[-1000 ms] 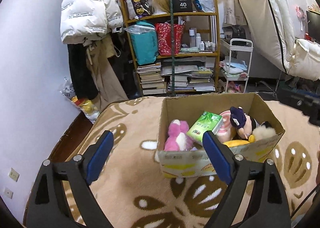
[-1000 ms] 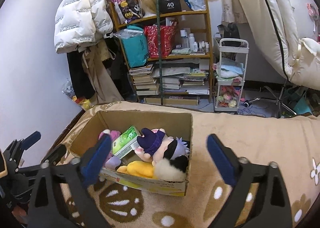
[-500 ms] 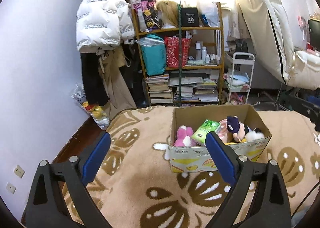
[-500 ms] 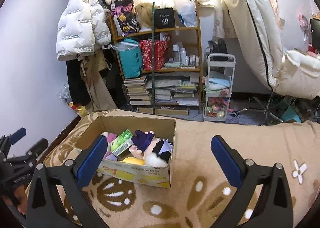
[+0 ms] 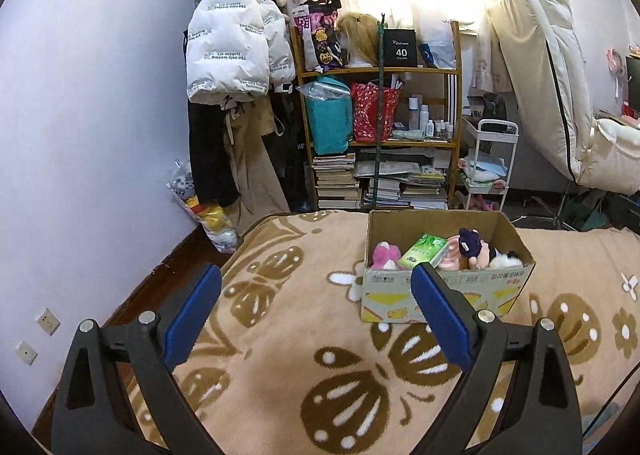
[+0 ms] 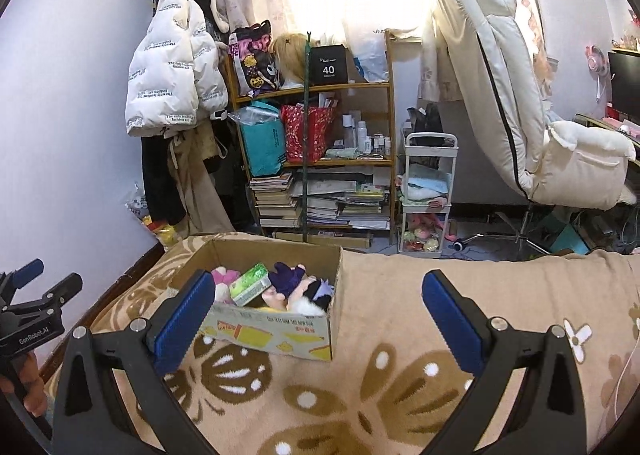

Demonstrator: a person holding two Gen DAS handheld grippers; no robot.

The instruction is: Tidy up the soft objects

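Your left gripper (image 5: 316, 295) and right gripper (image 6: 316, 301) gape empty; corrugated cardboard box (image 5: 440, 295) on fleecy blanket (image 5: 304, 375) holds fuzzy plush toys (image 5: 384, 255).

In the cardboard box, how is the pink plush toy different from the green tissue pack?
The pink plush toy is rounded and fuzzy, pink and white; the green tissue pack is flat-sided and rectangular, with printed wrapping. The plush sits at the box's left end; the pack lies tilted nearer the middle, beside a purple-hatted doll. Both lie inside the cardboard box on the blanket, and neither gripper touches them.
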